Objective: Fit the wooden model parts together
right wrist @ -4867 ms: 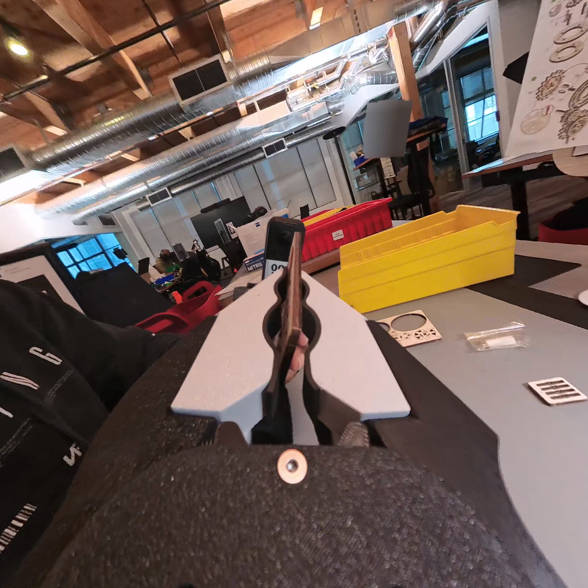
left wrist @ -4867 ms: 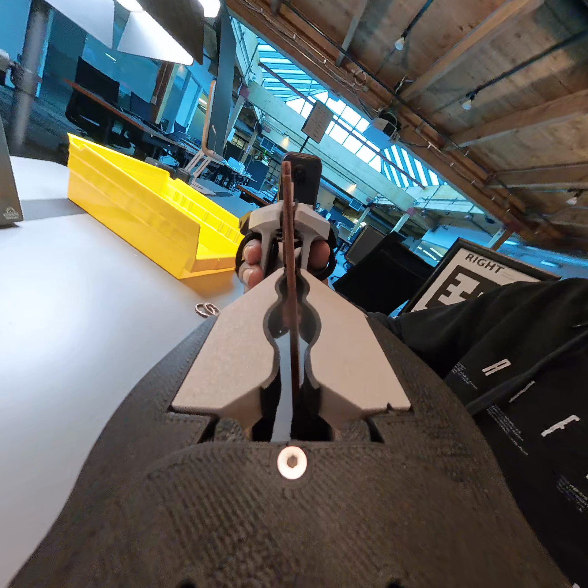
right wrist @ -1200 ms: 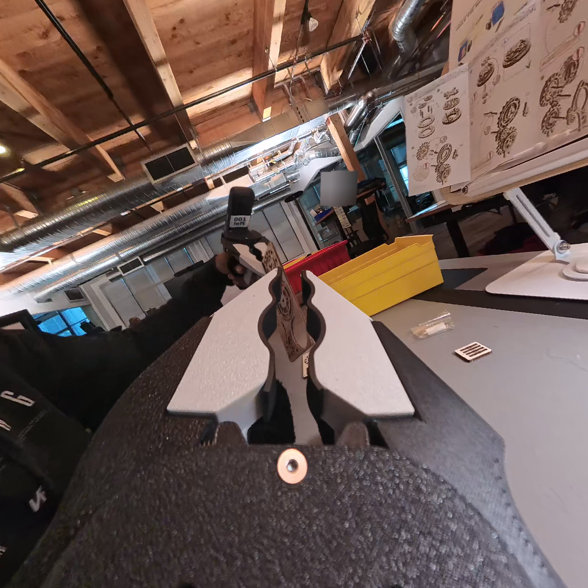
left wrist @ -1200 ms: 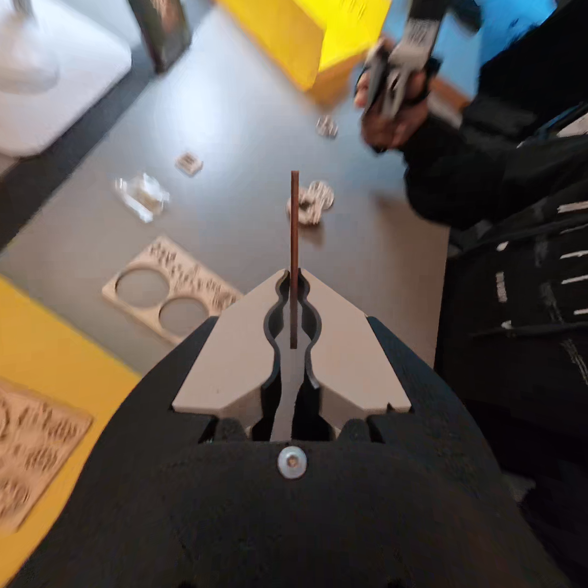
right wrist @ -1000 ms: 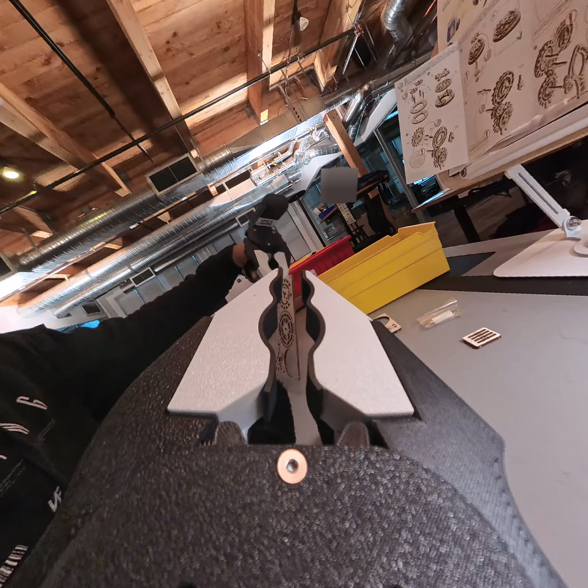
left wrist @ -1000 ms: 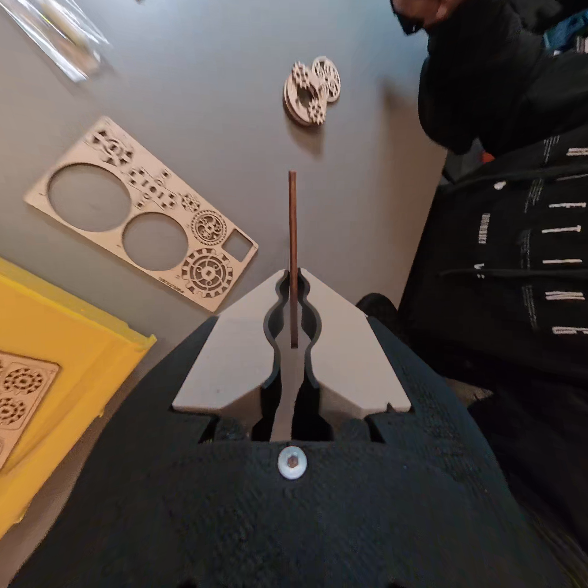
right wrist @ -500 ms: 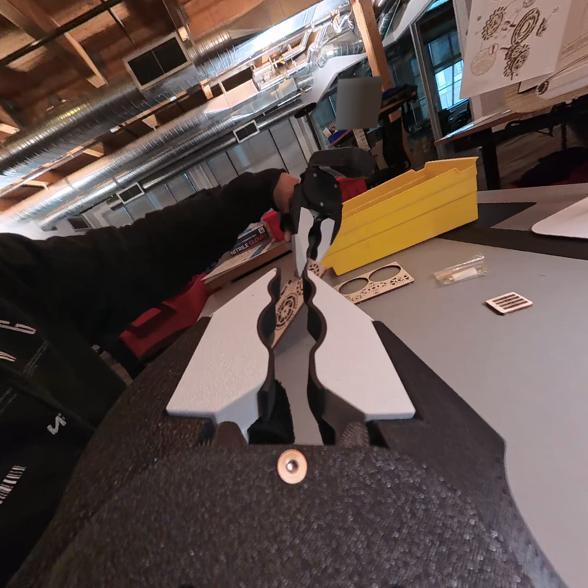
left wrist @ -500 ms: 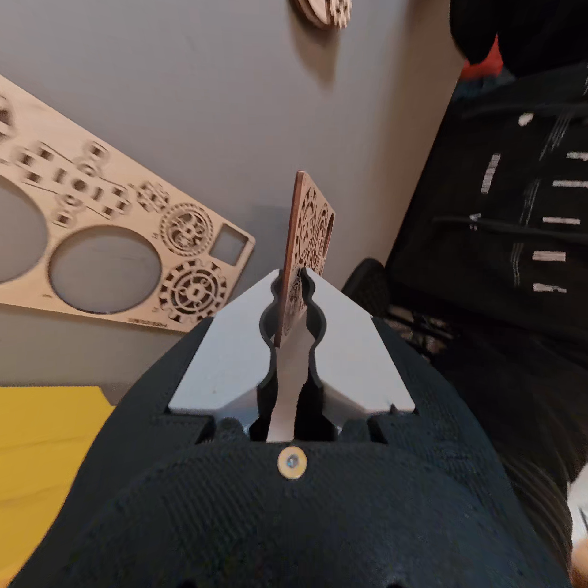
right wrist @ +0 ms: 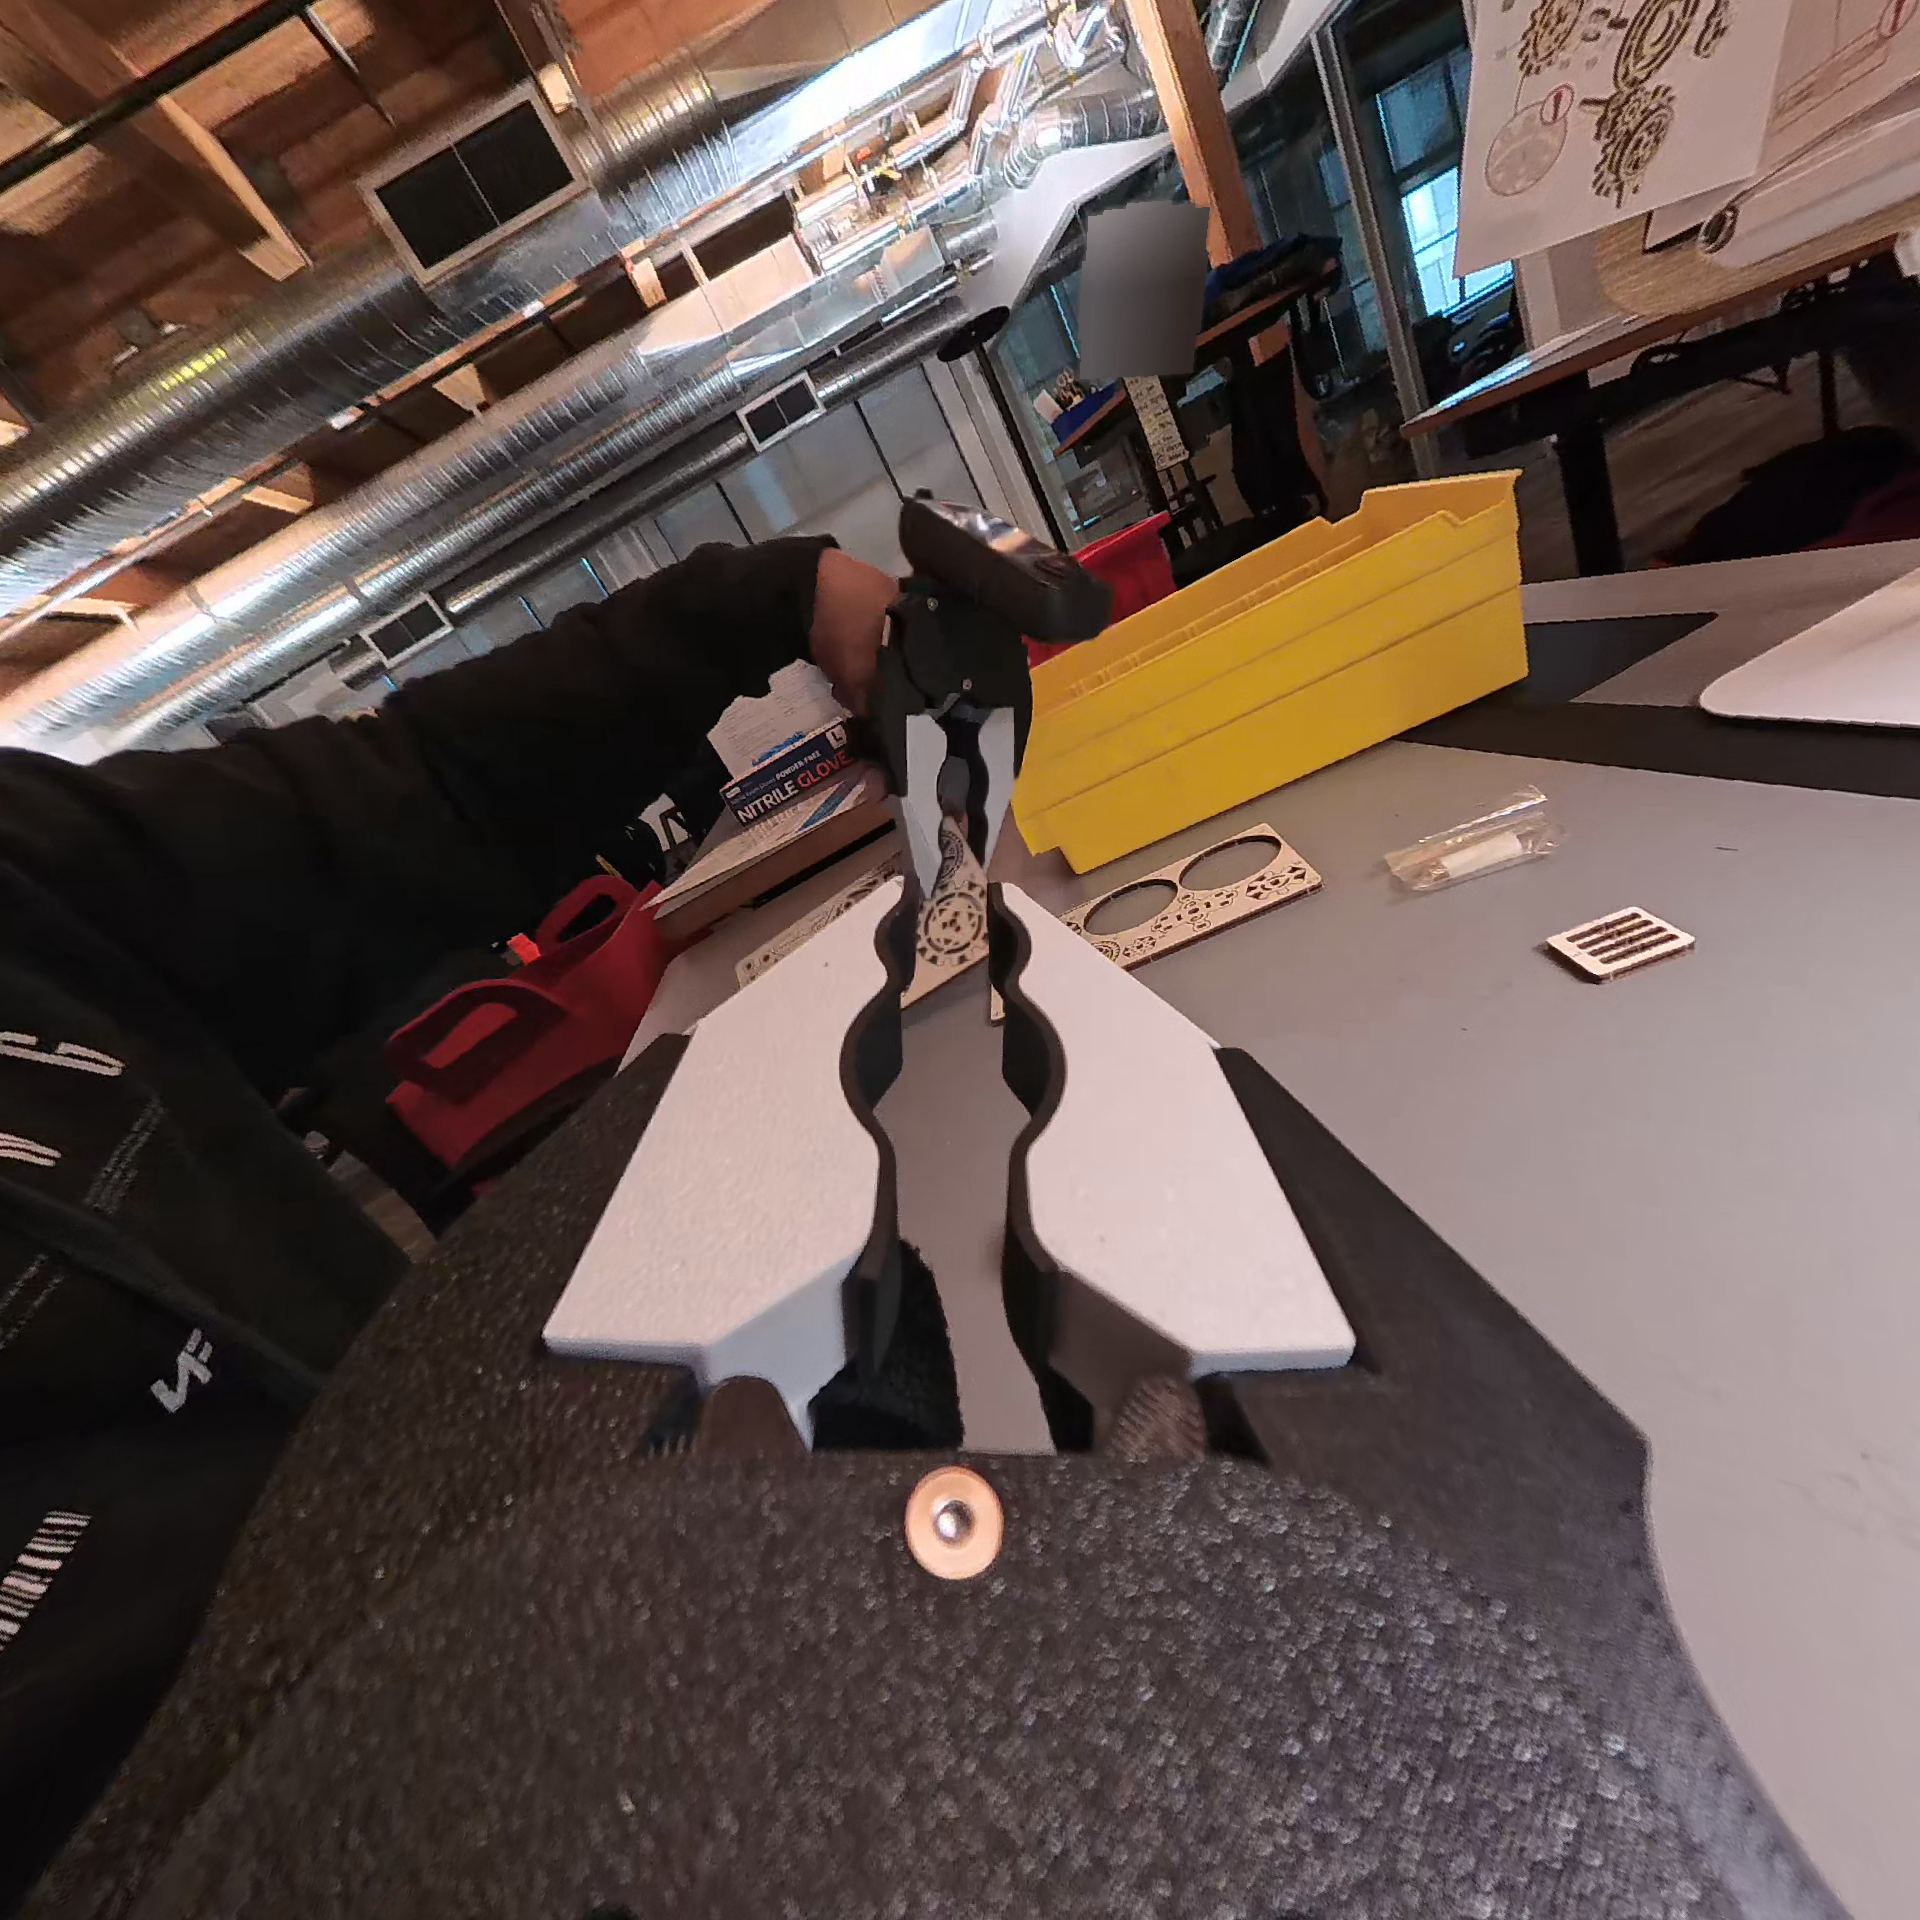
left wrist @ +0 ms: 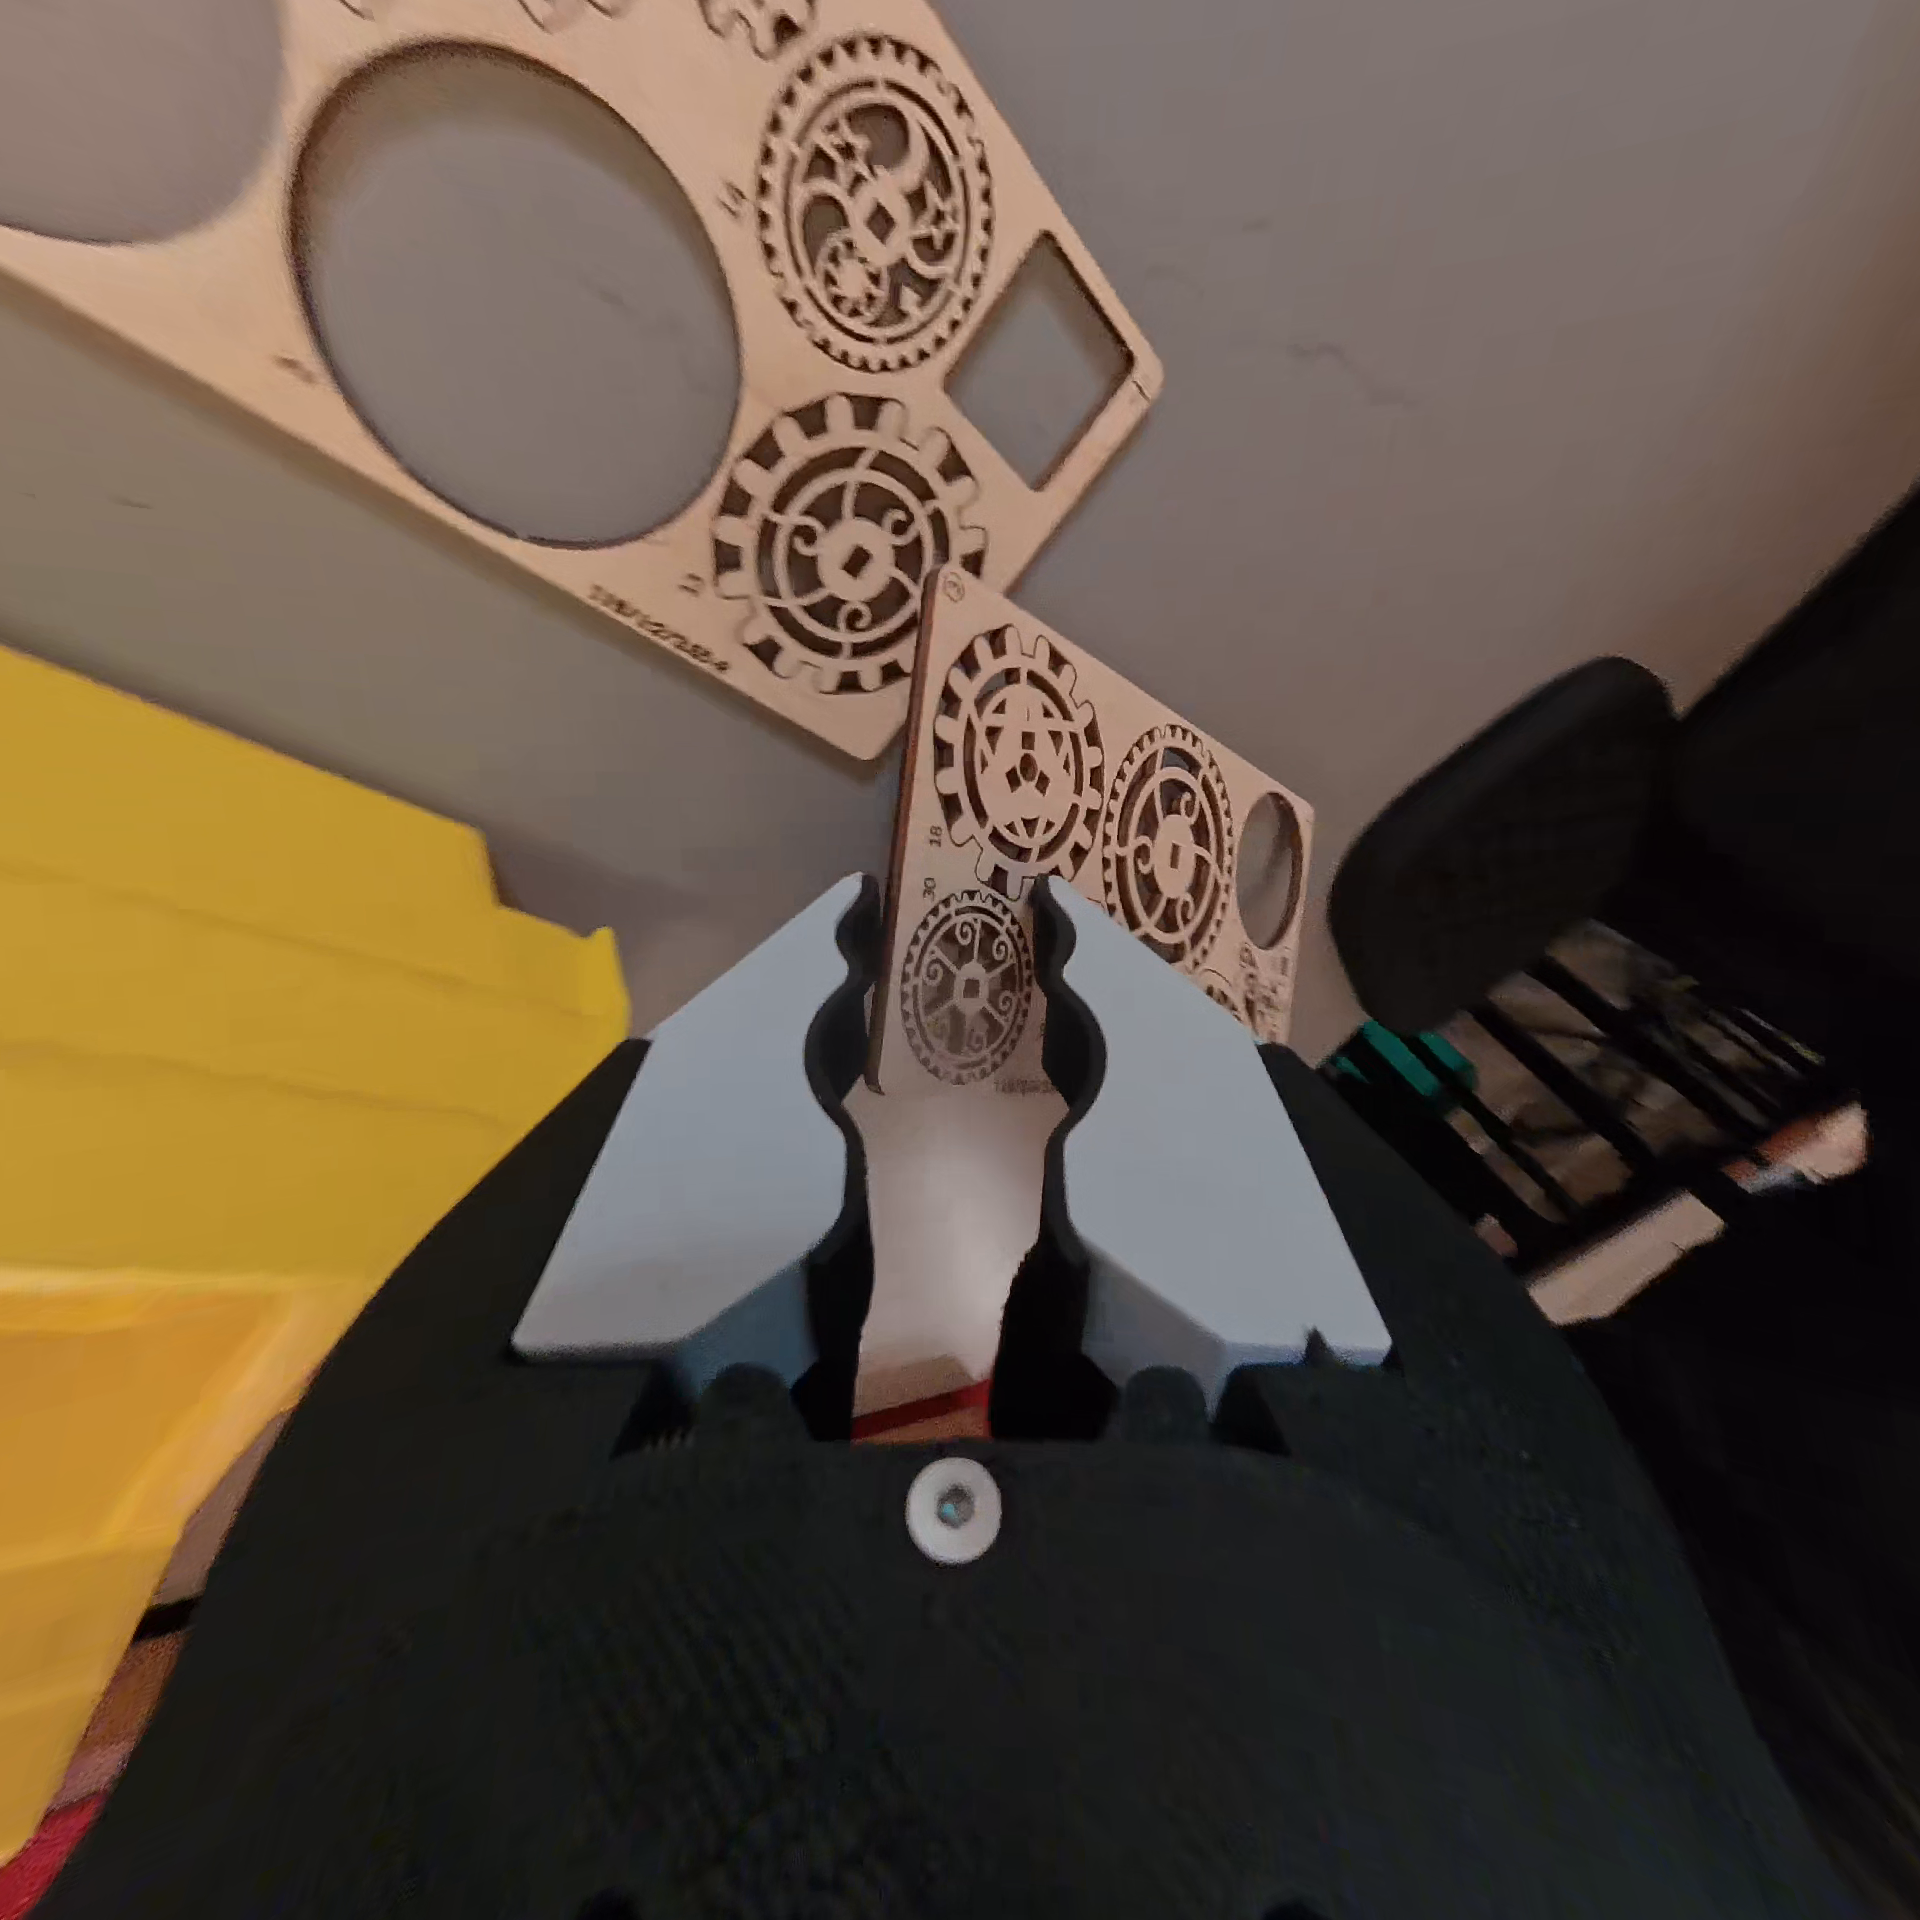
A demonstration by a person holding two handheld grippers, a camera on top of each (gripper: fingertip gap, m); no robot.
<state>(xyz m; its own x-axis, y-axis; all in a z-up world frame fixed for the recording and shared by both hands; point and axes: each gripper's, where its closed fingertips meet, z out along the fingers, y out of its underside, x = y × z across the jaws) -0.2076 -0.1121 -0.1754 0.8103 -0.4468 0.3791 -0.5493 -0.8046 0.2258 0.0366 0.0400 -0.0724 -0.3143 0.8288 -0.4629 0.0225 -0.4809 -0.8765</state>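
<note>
Left tongs (left wrist: pixel 951 894) point down at the grey bench (left wrist: pixel 1455 312), their two fingers parted wider than the thin wooden gear sheet (left wrist: pixel 1039 769) that stands slanted between them. One edge of the sheet lies against the left finger's pad; whether the tongs actually bear on it cannot be told. Three cut gears and one round hole show on this small sheet.

Just beyond it lies one larger wooden sheet (left wrist: pixel 644 436), flat on the bench, with two gears, one square opening and two big round openings (one only partly in the left wrist view). One yellow bin (left wrist: pixel 260 935) sits beside it.

The right tongs (right wrist: pixel 945 894) hang over the bench with a clear gap between the fingers and nothing in them. Past their tips, a hand in a black sleeve (right wrist: pixel 499 748) holds the left tongs upright over the small sheet, near the bench's edge. Further along the bench are one clear plastic bag (right wrist: pixel 1470 842) and one small slatted wooden piece (right wrist: pixel 1619 943), well apart from the sheets.
</note>
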